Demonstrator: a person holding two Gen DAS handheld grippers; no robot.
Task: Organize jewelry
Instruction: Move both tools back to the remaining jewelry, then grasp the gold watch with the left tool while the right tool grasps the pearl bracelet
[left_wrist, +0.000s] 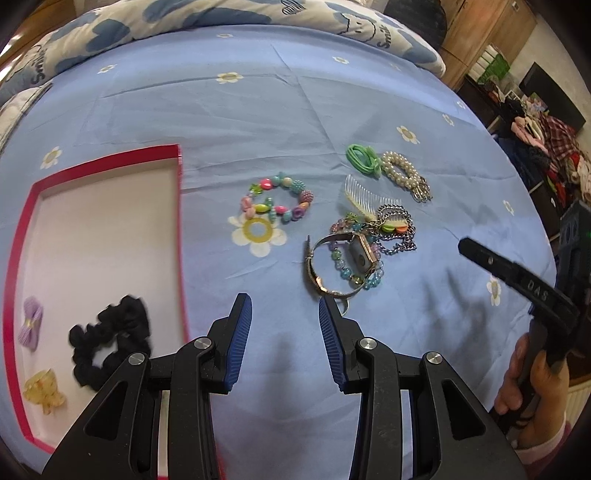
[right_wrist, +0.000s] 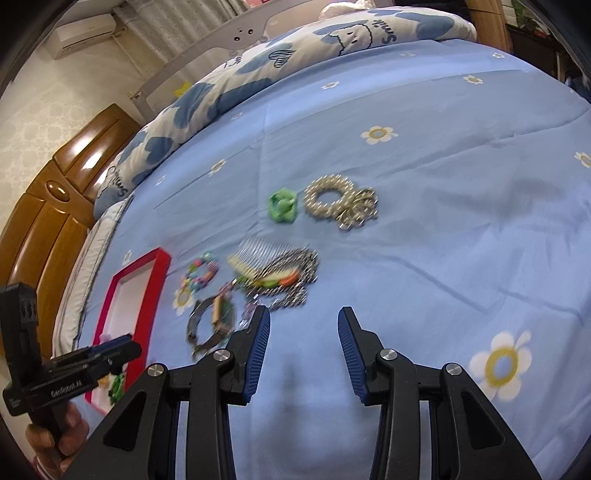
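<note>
A red-rimmed white box (left_wrist: 181, 236) lies at the left on the blue bedspread; it holds a black scrunchie (left_wrist: 110, 339), a purple bow (left_wrist: 30, 326) and a yellow clip (left_wrist: 43, 395). Loose on the bed lie a colourful bead bracelet (left_wrist: 277, 199), a watch (left_wrist: 343, 264) on a glass-bead bracelet, a comb clip (left_wrist: 365, 195), chains (left_wrist: 400, 229), a green tie (left_wrist: 364, 158) and a pearl bracelet (left_wrist: 400, 171). My left gripper (left_wrist: 285, 317) is open and empty, just short of the watch. My right gripper (right_wrist: 304, 332) is open and empty, near the chains (right_wrist: 291, 277).
A folded quilt with blue clouds (left_wrist: 221, 14) lies along the far edge of the bed. A wooden headboard (right_wrist: 55, 206) stands at the left. The right gripper's body and the hand holding it show at the right of the left wrist view (left_wrist: 524, 288).
</note>
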